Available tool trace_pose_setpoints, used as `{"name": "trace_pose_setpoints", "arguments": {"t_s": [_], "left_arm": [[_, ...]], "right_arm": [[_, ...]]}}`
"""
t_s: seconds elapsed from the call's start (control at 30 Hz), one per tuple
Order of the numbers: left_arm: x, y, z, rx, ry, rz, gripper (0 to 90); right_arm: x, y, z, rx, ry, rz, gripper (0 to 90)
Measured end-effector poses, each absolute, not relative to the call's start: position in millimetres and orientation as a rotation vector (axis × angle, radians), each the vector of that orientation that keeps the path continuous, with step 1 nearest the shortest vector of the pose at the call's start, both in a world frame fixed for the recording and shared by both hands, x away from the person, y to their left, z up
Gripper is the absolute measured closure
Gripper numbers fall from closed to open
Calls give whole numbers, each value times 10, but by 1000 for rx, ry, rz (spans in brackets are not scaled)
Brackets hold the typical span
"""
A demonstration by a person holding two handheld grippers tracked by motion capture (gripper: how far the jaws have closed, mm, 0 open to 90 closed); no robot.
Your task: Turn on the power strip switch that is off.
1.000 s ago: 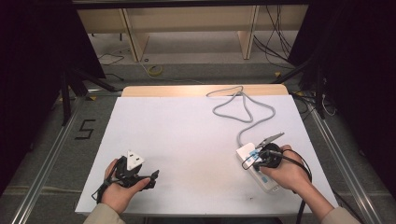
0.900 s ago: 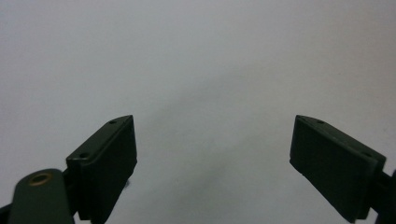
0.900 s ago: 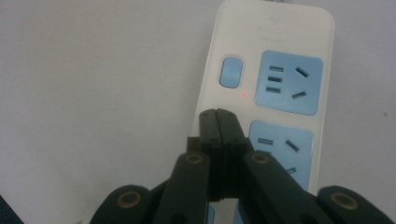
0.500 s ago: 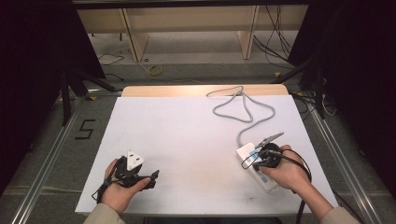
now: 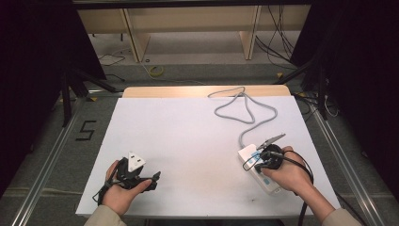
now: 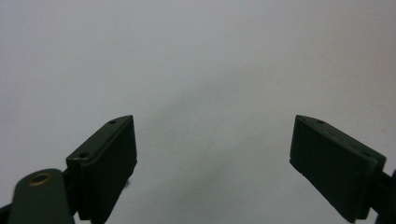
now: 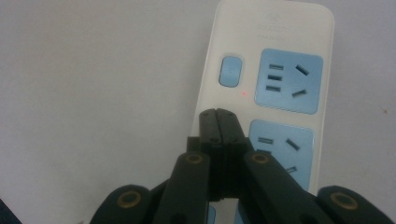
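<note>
We are holding the right tool (image 7: 218,116) pinched together over the power strip (image 7: 266,88), lying at the bench's (image 5: 188,136) right near edge, likely to press its switch (image 7: 230,71); the left tool (image 6: 215,154), spread apart, is idling.

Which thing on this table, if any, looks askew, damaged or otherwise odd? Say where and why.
Nothing looks damaged or spilled. The white power strip lies at a slant near the table's right front edge, and its grey cord trails back in a loose loop. The right tool is shut over the strip; the left tool is open above bare table.
</note>
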State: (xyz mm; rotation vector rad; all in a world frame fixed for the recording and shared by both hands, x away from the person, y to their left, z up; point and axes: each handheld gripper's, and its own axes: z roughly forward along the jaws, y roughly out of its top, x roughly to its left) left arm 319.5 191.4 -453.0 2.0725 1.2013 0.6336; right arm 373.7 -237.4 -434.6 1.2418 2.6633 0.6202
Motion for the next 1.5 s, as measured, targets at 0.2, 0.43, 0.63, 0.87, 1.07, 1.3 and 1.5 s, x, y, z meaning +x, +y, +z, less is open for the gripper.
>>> {"name": "trace_pose_setpoints", "arguments": {"t_s": [0.2, 0.43, 0.63, 0.87, 1.07, 1.3, 1.5], "left_arm": [[3195, 1913, -4528, 2075, 1200, 635, 143], [3196, 1912, -4528, 2080, 1198, 633, 143], [3196, 1909, -4529, 2080, 1198, 633, 143], [3196, 1908, -4530, 2079, 1198, 632, 143], [3196, 1907, -4528, 2080, 1199, 634, 143], [3196, 1906, -4528, 2080, 1199, 635, 143], [3193, 1901, -4526, 2078, 1197, 635, 143]], "right_arm": [[3738, -2372, -4348, 1245, 2662, 619, 900], [3745, -2374, -4346, 1256, 2664, 618, 900], [3747, -2371, -4345, 1261, 2666, 616, 900], [3747, -2364, -4344, 1253, 2667, 606, 900], [3750, -2359, -4342, 1255, 2670, 602, 900], [3754, -2359, -4342, 1258, 2670, 600, 900], [3753, -2352, -4342, 1254, 2667, 592, 900]]}}
